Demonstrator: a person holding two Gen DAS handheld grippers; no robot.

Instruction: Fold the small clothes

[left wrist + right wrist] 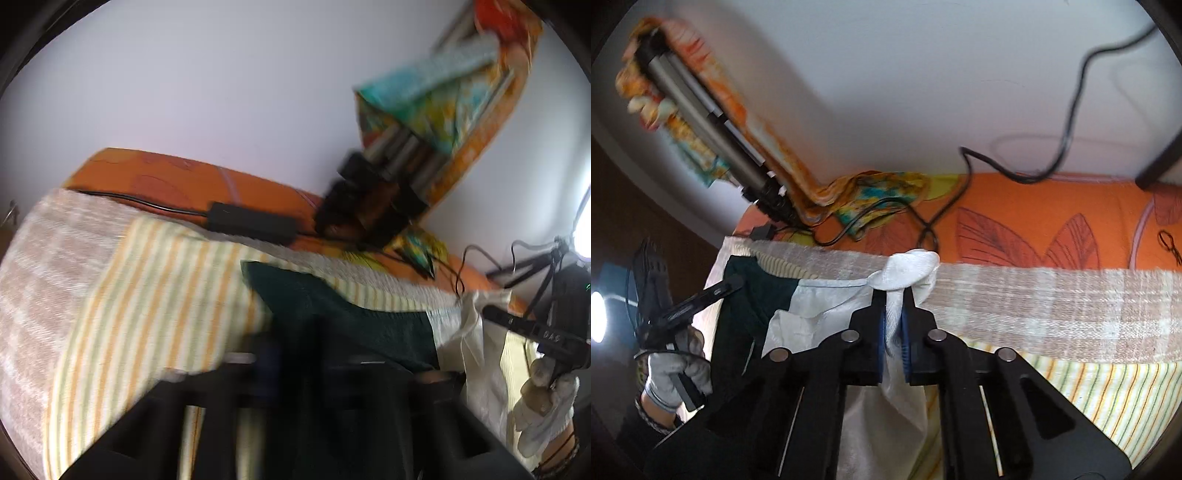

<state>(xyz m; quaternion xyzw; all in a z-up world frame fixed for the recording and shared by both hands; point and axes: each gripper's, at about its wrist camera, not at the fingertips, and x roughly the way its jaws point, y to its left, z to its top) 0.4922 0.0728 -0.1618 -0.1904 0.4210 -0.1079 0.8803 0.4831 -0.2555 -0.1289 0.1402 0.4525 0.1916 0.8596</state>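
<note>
Left wrist view first, and it is smeared with blur, so I read it with care: at its left lies the striped towel [140,280] over a pale woven cloth [44,266], then the dark green garment [343,321] in the middle, with my left gripper [295,354] low over its near edge. Its jaws are drawn together, but the blur hides whether any green fabric sits between them, so I cannot tell if I hold it. That is my first worry: if I pull now on an empty pinch, the green piece stays put and the fold goes wrong. Further right in that view the white garment [476,354] hangs beside the other gloved hand [546,402]. In the right wrist view the left hand [670,373] shows at the far left, the green garment [746,295] next, then the white garment [827,314] spreading across to the middle, where my right gripper [894,295] is clenched on a bunched ridge of it, cloth squeezed between the blue pads [882,332]. The grip looks narrow and near the tips, so I judge a quick lift could let it slip out. Beyond it, black cables [934,221] trail over the orange bedsheet [1052,221]; a wide sweep might snag them or drag the woven cloth.
</note>
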